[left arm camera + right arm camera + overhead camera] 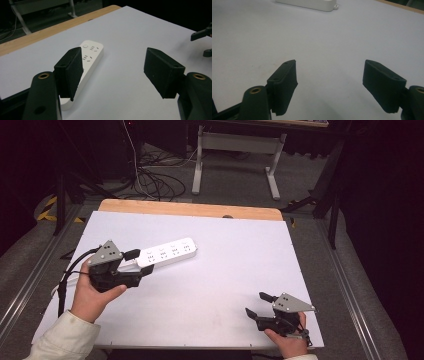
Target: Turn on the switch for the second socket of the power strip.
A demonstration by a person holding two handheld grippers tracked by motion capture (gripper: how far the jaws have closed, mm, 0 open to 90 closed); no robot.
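White power strip (167, 253) bears no legible writing; left gripper (139, 263) and right gripper (259, 304) jaws spread.

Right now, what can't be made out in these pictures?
- Power strip, near end: hidden by the left claw in the high view and by a jaw in the left gripper view.
- Power strip's far part: cut off by the top edge in the right gripper view.
- Socket markings: too small to read.

Power strip (167, 253) smooth white plastic; table (235, 270) matt white top, wood edge.
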